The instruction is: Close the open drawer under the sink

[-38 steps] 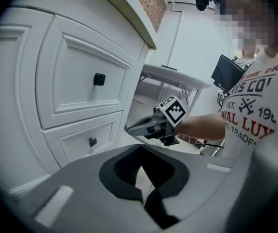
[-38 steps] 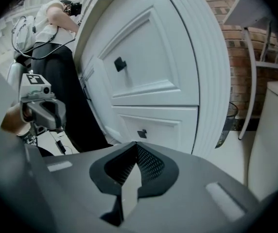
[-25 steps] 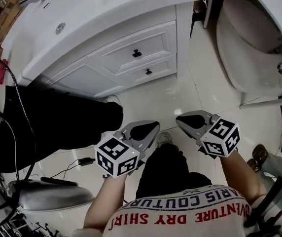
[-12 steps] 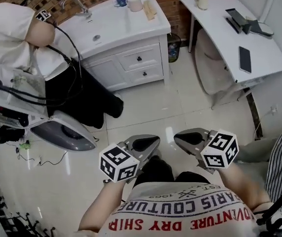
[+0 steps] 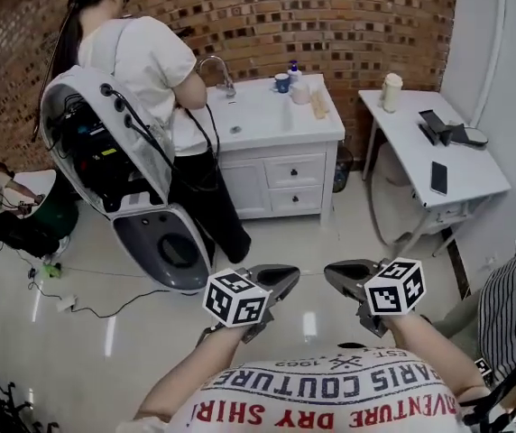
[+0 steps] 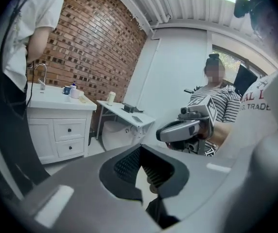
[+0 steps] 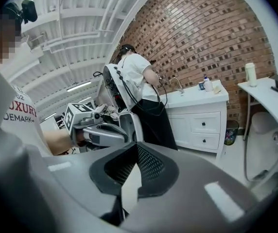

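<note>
The white vanity with its sink stands against the brick wall, far ahead of me. Its two drawers, the upper drawer and the lower drawer, both look flush with the cabinet front; they also show as the upper drawer and the lower drawer. My left gripper and right gripper hover side by side over the tiled floor, well short of the vanity. Both are shut with nothing between their pads.
A person in a white shirt carrying a bulky backpack rig stands at the sink's left. A white desk with a phone and cup stands right, a bin beside the vanity. Cables lie left; a striped-shirted person sits right.
The head view has pulled back and tilted up: the vanity, close a second ago, is now far across the room. Both grippers stay shut, low in front of me.
</note>
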Demonstrator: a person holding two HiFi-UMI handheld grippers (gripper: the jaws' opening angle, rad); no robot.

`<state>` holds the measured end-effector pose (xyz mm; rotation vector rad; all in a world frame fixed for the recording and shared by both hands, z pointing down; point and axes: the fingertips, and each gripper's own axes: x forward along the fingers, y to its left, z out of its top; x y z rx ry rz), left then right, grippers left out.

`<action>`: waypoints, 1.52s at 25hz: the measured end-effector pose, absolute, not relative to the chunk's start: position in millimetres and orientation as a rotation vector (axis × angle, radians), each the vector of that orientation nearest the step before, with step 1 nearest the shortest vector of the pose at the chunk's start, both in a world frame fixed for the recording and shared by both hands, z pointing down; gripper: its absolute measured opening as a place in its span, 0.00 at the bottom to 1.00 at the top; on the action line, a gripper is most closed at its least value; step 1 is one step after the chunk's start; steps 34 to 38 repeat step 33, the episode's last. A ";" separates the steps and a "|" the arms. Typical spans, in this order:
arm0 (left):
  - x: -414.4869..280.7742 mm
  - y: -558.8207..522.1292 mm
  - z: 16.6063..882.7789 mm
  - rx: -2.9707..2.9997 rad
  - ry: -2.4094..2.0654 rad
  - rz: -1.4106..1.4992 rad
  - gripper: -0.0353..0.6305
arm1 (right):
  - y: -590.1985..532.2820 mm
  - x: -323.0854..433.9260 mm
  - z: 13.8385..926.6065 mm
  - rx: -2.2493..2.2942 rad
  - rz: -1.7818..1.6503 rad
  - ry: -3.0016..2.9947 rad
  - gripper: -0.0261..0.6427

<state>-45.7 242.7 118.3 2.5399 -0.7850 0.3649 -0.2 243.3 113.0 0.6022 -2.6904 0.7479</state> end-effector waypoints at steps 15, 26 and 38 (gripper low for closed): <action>-86.6 257.5 126.8 2.587 -0.717 0.399 0.03 | 265.6 -69.6 132.4 0.664 0.686 -2.662 0.05; -96.1 246.5 152.6 2.571 -0.711 0.434 0.03 | 246.7 -76.3 151.0 0.678 0.671 -2.660 0.05; -123.3 265.7 143.5 2.539 -0.705 0.417 0.03 | 264.4 -104.4 148.9 0.652 0.701 -2.615 0.05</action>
